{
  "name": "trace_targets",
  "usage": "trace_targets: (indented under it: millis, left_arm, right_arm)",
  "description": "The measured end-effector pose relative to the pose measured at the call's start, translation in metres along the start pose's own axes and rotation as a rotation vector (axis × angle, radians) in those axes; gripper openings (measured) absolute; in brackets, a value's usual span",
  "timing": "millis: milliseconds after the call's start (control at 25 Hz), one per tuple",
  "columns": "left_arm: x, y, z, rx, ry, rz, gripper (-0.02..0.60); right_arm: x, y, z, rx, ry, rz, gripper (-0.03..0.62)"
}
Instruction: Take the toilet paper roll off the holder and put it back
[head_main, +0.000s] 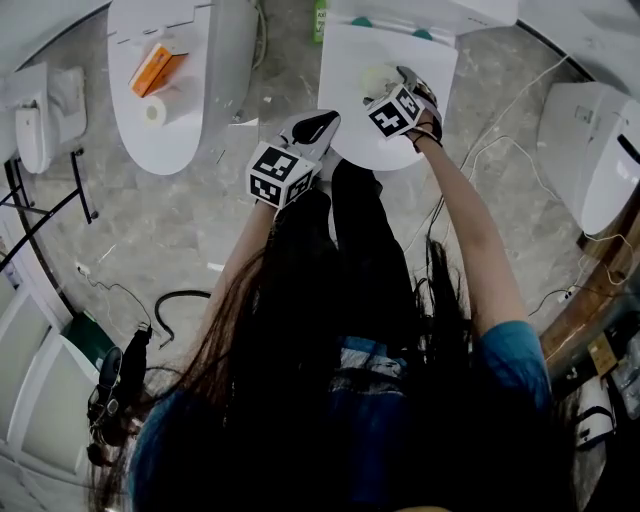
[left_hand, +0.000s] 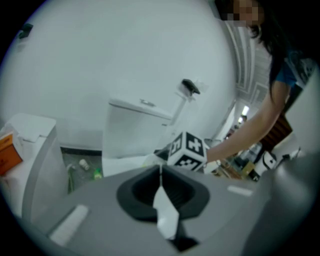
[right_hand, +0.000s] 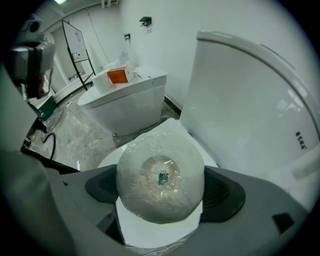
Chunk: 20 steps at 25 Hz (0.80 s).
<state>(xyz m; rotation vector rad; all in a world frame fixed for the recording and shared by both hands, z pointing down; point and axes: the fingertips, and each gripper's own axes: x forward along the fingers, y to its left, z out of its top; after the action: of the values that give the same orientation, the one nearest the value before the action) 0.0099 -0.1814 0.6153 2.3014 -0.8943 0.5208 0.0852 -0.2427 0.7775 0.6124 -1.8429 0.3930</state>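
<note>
**Film-wrapped roll in a side pinch: slip is the worry**

Right gripper (right_hand: 161, 189): my fingers are pinching the toilet paper roll (right_hand: 160, 172) across its round sides, with the core end facing back at me. The roll is wrapped in clear film and bulges well above the fingers. A white toilet lid (right_hand: 175, 126) lies below and just beyond the fingertips. I can't tell whether the roll touches it.

Left gripper (left_hand: 160, 172): fingers pressed together, holding nothing I can name. A white sliver shows at the seam, and I can't tell what it is. This gripper sits apart from the roll, off to its left.

Risks, as I judge them:
- The film looks slick and the roll soft. A hard squeeze may dent it, and a tilt may let it slide forward out of the fingers.
- I can identify no holder near the fingers.
- The film covers the core, so threading it back on could snag or miss.
</note>
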Motion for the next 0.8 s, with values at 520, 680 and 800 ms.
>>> trace_targets:
  millis: [520,680,800]
  left_arm:
    - [-0.025,-0.025,0.044,0.018,-0.07,-0.028,0.0]
    - [-0.027,-0.038,0.056,0.016,-0.1,-0.042,0.0]
    - [-0.027,-0.047,0.064,0.03,-0.112,-0.058,0.0]
  right_arm:
    - [-0.177,0.012,-0.001,0.246,-0.23,-0.028,0.451]
    - [-0.208,0.015,-0.005,0.405,-0.29,-0.066,0.451]
    - [-0.222,0.016,-0.004,0.451,-0.312,-0.105,0.451]
